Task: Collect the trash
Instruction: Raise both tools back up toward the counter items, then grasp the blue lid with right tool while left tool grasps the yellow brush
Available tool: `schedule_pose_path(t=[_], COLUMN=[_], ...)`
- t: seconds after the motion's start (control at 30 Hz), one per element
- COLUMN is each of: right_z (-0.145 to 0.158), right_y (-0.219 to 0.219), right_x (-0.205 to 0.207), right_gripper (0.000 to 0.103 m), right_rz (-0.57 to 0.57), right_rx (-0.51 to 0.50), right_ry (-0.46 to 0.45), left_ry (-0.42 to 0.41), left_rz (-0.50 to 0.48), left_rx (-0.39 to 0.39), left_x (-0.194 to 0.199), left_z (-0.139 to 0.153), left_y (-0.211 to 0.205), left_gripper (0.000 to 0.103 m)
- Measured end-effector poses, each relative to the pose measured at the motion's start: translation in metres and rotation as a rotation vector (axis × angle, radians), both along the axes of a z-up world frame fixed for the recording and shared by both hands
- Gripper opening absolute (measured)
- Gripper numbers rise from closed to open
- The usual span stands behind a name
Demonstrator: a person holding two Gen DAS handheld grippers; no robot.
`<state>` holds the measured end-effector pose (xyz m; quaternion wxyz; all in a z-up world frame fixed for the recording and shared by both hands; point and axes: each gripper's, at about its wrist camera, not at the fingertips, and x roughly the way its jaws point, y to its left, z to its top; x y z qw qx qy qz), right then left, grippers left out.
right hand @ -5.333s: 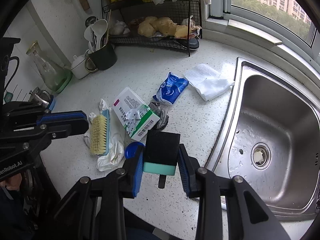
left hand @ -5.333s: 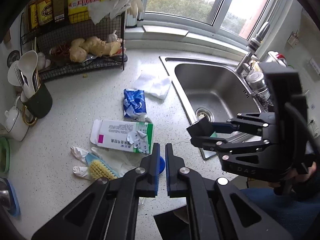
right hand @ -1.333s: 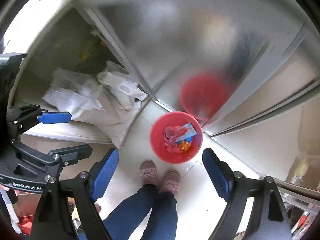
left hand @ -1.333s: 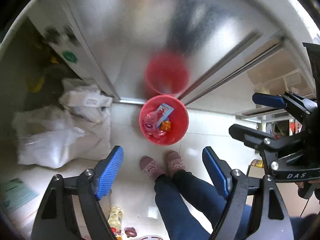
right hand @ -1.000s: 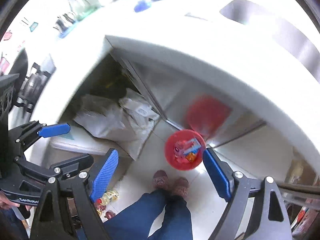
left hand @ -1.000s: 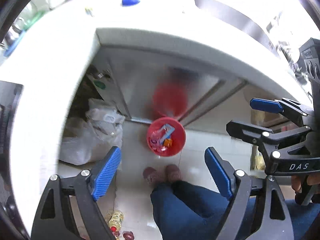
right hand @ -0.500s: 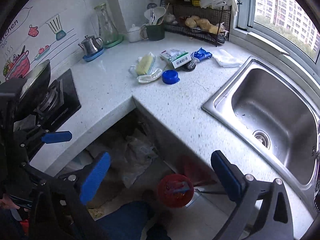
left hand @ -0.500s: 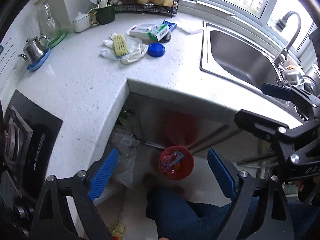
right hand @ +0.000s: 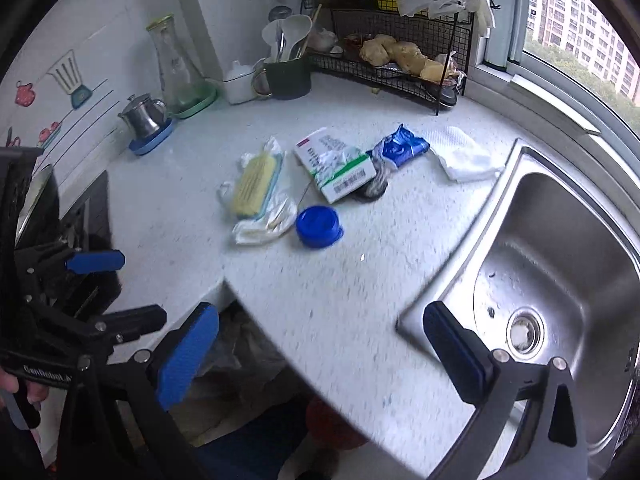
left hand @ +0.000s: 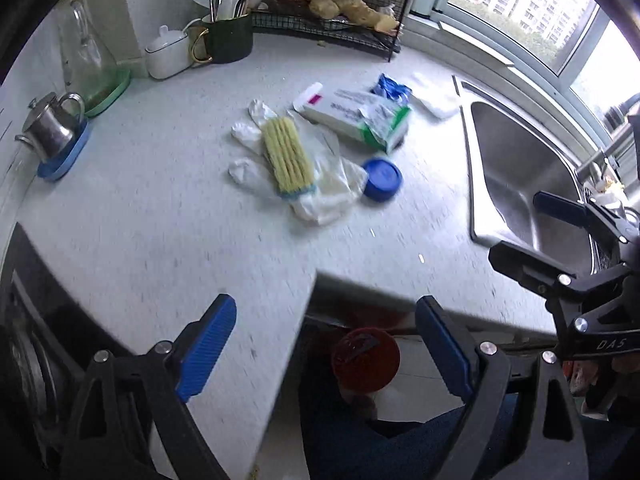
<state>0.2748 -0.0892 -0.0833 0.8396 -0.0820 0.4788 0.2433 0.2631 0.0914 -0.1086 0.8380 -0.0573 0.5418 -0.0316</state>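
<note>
The left hand-held gripper (left hand: pixel 326 338) has its 2 blue-padded jaws spread wide with nothing between them, poised over the front edge of the white speckled surface (left hand: pixel 168 216). The right hand-held gripper (right hand: pixel 320 350) is likewise spread wide and empty; its jaws have just been opening. It sits over the surface edge beside the steel sink (right hand: pixel 560 264).

Below the left hand-held gripper, down on the floor, stands a red bin (left hand: pixel 366 360) with some scraps inside, and dark blue trouser legs (left hand: pixel 340 428) show next to it.

Further out on the surface lies the trash. A blue round lid (left hand: pixel 382 179) sits nearest the edge, touching a crumpled white glove (left hand: pixel 324 184). A yellow-bristled scrub brush (left hand: pixel 286 154) lies on top of the glove. Just beyond, a white and green carton (left hand: pixel 356 118) lies flat, with a blue wrapper (left hand: pixel 392 88) at its far end and a white cloth (left hand: pixel 434 98) next to the sink rim.

At the back are a dark green utensil mug (left hand: pixel 230 40), a white pot (left hand: pixel 166 56), a steel teapot (left hand: pixel 54 128) on a blue coaster, a glass carafe (right hand: pixel 176 68) and a black wire rack (right hand: pixel 400 56).
</note>
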Motion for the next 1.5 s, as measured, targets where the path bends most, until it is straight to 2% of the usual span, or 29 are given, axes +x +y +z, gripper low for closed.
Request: schedule_pose_path(t=[0.1,0.2,0.37,0.53,0.7,0.77,0.8,0.87,0.93,0.97,1.13,1.27,1.37,1.43,1.5], right_z=[-0.006,-0.016,-0.046,-0.066,-0.072,-0.073,-0.075,-0.076,-0.075,-0.073,-0.071,-0.066,-0.060,-0.057,-0.055], right_y=[0.009,0.020,0.039,0.055,0.060,0.062,0.063,0.062,0.062,0.062,0.067,0.063,0.054,0.049,0.046], right_x=[0.029,0.053,0.079,0.085,0.087,0.086,0.086,0.085,0.086,0.084,0.084,0.085,0.085,0.086,0.085], right_gripper=[0.102,0.102,0.101,0.085,0.084,0.077,0.069,0.065,0.049,0.044,0.043,0.043,0.043,0.043,0.043], right_rz=[-0.022,-0.038,-0.026,-0.009,-0.010,-0.009,-0.008,-0.012,-0.014,-0.008,-0.006,-0.029,-0.046,-0.065,-0.077], right_rx=[-0.021,-0.040,-0.108,-0.187,-0.185,-0.196,-0.211,-0.204,-0.197,-0.194,-0.169,-0.156,-0.155,-0.154,-0.143], right_ry=[0.023,0.047,0.116,0.142,0.165,0.158,0.157,0.160,0.150,0.140,0.143,0.140,0.135,0.136,0.148], left_ry=[0.008,0.032,0.088,0.115,0.131,0.135,0.136,0.143,0.146,0.147,0.144,0.148,0.154,0.164,0.171], left_rz=[-0.013,-0.035,-0.038,-0.046,-0.054,-0.055,-0.058,-0.064,-0.072,-0.075,-0.081,-0.111,-0.108,-0.107,-0.106], left_rx=[-0.011,0.012,-0.036,-0.030,-0.048,-0.055,-0.057,-0.046,-0.020,-0.024,-0.079,-0.077,-0.046,-0.058,-0.047], left_x=[0.032,0.057,0.088,0.102,0.111,0.113,0.115,0.118,0.119,0.120,0.128,0.141,0.154,0.161,0.168], left_z=[-0.004,-0.016,-0.039,-0.050,-0.057,-0.059,-0.059,-0.061,-0.062,-0.062,-0.058,-0.058,-0.062,-0.066,-0.070], left_y=[0.017,0.026,0.044,0.054,0.060,0.061,0.061,0.060,0.058,0.058,0.058,0.049,0.040,0.037,0.033], left_gripper=[0.090,0.090,0.090,0.090,0.090,0.090,0.090,0.090,0.090,0.090,0.090,0.090,0.090,0.079,0.063])
